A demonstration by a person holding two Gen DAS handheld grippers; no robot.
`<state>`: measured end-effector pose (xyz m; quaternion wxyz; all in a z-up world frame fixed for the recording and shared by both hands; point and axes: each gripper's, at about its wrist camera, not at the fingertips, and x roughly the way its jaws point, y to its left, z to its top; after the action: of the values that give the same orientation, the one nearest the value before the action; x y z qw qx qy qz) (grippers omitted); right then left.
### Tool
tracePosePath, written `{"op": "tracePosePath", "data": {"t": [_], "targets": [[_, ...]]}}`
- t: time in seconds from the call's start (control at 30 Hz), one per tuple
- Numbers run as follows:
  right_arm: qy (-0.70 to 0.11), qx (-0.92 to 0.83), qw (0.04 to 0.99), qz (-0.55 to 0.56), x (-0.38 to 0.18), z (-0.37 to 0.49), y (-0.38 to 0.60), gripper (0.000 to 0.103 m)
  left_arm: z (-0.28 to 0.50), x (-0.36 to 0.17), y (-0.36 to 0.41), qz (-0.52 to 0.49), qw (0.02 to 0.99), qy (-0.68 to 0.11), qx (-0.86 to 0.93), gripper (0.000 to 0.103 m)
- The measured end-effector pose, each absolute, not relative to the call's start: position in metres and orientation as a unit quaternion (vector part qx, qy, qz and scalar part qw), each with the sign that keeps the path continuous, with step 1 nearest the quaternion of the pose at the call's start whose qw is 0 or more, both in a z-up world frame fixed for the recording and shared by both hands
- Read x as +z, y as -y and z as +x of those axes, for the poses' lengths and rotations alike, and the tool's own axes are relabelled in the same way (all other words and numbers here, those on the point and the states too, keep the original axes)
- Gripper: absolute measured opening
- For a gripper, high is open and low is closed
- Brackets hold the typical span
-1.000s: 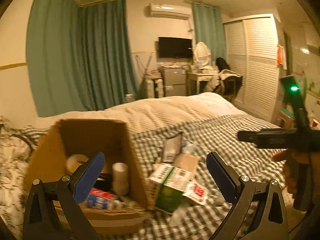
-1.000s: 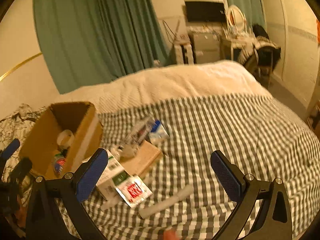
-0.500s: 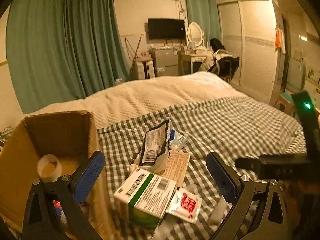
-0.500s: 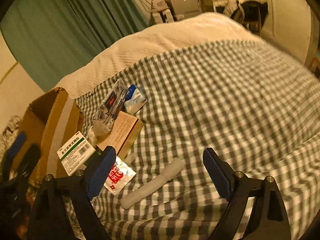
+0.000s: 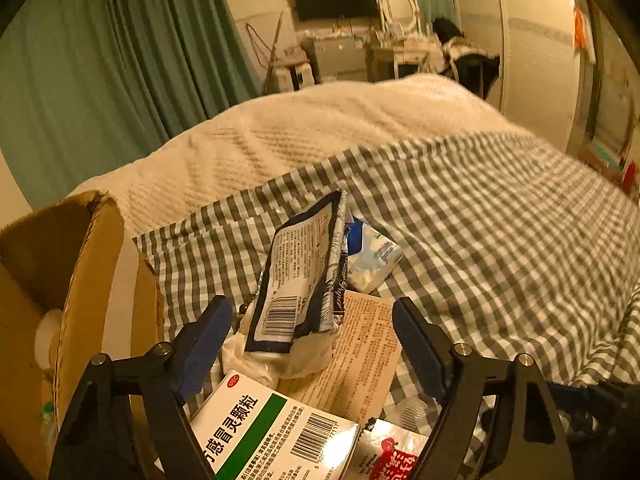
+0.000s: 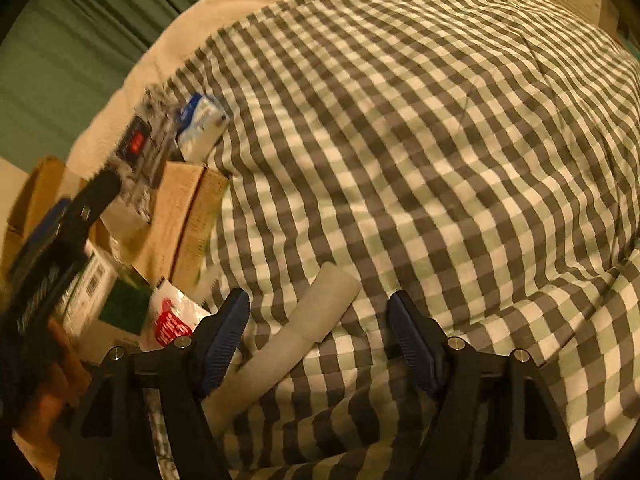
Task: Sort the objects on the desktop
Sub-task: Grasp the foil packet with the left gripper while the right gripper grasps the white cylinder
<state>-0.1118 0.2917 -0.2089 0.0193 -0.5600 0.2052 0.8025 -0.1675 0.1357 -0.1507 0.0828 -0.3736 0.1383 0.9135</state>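
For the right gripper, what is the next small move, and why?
Probably lower a little more and close. The right gripper, its jaws just closing, is open around the pale tube on the checked blanket, and only its left finger is near it.

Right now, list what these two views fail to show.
- Brown cardboard box: contents mostly hidden by its wall, left wrist view.
- Green-striped white medicine carton: cut by the bottom edge.
- Silver foil pouch: print blurred, right wrist view.
- Pale grey tube: near end behind gripper finger.
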Motion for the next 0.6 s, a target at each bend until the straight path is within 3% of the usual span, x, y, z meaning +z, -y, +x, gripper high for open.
{"op": "tracePosePath", "data": {"t": [0.1,0.17,0.23,0.27,0.3,0.33,0.43,0.6], "targets": [[-0.173,0.799,0.023,-0.575,-0.214,-0.111,-0.281,0.075,-0.182,-0.161,-0.148,-0.403,0.066,-0.174,0.896,0.085],[-0.156,0.798,0.023,-0.582,-0.216,-0.11,-0.274,0.075,-0.196,-0.174,-0.148,-0.442,0.061,-0.175,0.878,0.076],[-0.141,0.8,0.022,-0.583,-0.217,-0.108,-0.268,0.064,-0.203,-0.179,-0.144,-0.462,0.062,-0.166,0.869,0.028],[-0.141,0.8,0.017,-0.583,-0.217,-0.107,-0.267,0.057,-0.206,-0.181,-0.142,-0.471,0.062,-0.159,0.866,0.021],[-0.147,0.8,0.008,-0.582,-0.217,-0.106,-0.266,0.039,-0.207,-0.182,-0.139,-0.473,0.066,-0.15,0.866,0.019],[-0.147,0.801,0.006,-0.58,-0.216,-0.105,-0.266,0.028,-0.206,-0.18,-0.136,-0.468,0.071,-0.142,0.87,0.015],[-0.176,0.806,-0.007,-0.565,-0.212,-0.101,-0.271,0.013,-0.194,-0.17,-0.132,-0.438,0.068,-0.133,0.886,0.013],[-0.219,0.824,-0.02,-0.523,-0.197,-0.093,-0.279,0.009,-0.166,-0.146,-0.113,-0.386,0.085,-0.092,0.914,0.012]]}}
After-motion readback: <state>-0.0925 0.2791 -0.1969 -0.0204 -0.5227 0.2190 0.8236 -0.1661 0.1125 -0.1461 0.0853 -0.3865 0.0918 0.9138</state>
